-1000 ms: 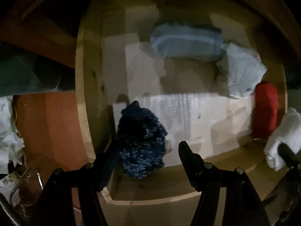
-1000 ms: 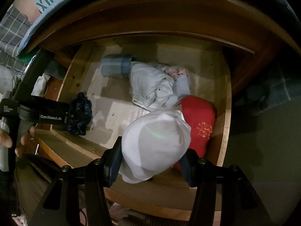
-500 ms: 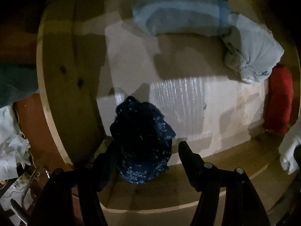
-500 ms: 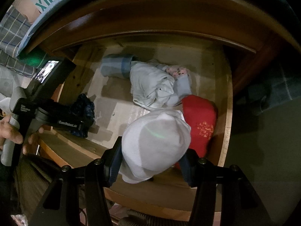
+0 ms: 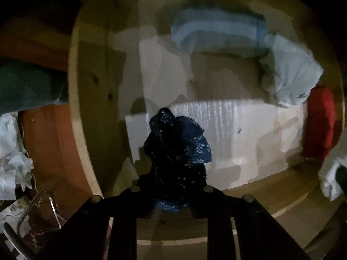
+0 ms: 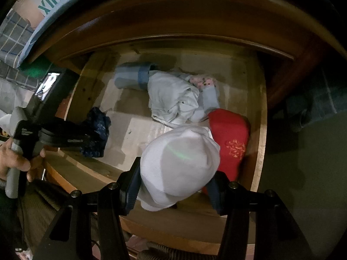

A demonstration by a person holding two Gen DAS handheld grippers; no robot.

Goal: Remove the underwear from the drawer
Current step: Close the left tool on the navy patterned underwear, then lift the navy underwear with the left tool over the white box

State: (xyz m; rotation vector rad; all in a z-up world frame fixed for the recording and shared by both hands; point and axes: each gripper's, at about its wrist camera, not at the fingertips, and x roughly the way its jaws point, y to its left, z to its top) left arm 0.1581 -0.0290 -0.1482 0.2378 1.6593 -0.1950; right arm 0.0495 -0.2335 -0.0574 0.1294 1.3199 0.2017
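Note:
The open wooden drawer (image 6: pixel 259 130) holds rolled underwear. My left gripper (image 5: pixel 171 186) is shut on a dark blue speckled pair (image 5: pixel 177 147) at the drawer's front left corner; it also shows in the right wrist view (image 6: pixel 97 134). My right gripper (image 6: pixel 175 184) is shut on a white pair (image 6: pixel 180 162) above the drawer's front right. A red pair (image 6: pixel 229 138), a pale grey-blue pair (image 6: pixel 173 99) and a light blue striped roll (image 5: pixel 216 32) lie in the drawer.
The drawer's front rail (image 5: pixel 249 199) runs below both grippers. The cabinet's dark wooden frame (image 6: pixel 173 21) overhangs the back. White crumpled paper (image 5: pixel 13 162) and a clear container (image 5: pixel 41 214) sit left of the drawer.
My left gripper has closed on the dark blue pair, which now bunches up between the fingers. My right gripper holds the white pair nearly still.

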